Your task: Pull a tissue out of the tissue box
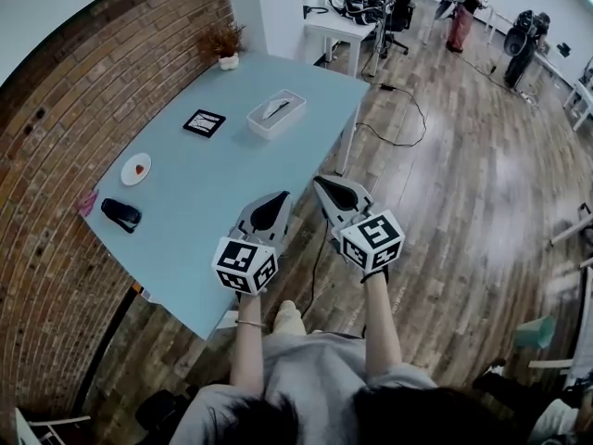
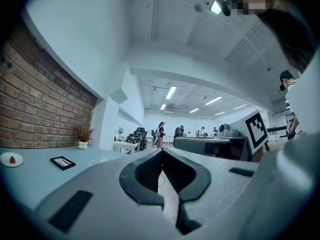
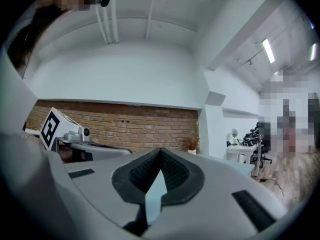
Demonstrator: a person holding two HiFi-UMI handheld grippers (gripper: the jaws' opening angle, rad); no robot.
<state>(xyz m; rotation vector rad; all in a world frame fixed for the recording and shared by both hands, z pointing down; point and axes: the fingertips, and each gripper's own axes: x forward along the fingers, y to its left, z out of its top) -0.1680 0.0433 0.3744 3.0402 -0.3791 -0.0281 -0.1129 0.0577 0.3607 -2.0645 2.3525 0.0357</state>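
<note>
Left gripper [image 1: 281, 197] and right gripper [image 1: 319, 183] hovering level side by side at near end of table [image 1: 199, 202], both pressed together, pinching nothing (too far off for spreading yet). Tissue box [image 1: 276, 113] sitting well apart at far end, slot facing up, tissue not yet pulled

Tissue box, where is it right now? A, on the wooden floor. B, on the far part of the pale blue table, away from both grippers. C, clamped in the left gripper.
B: the tissue box sits on the far part of the table, beside the black card, while the left gripper and right gripper hover shut and empty by the near edge.
</note>
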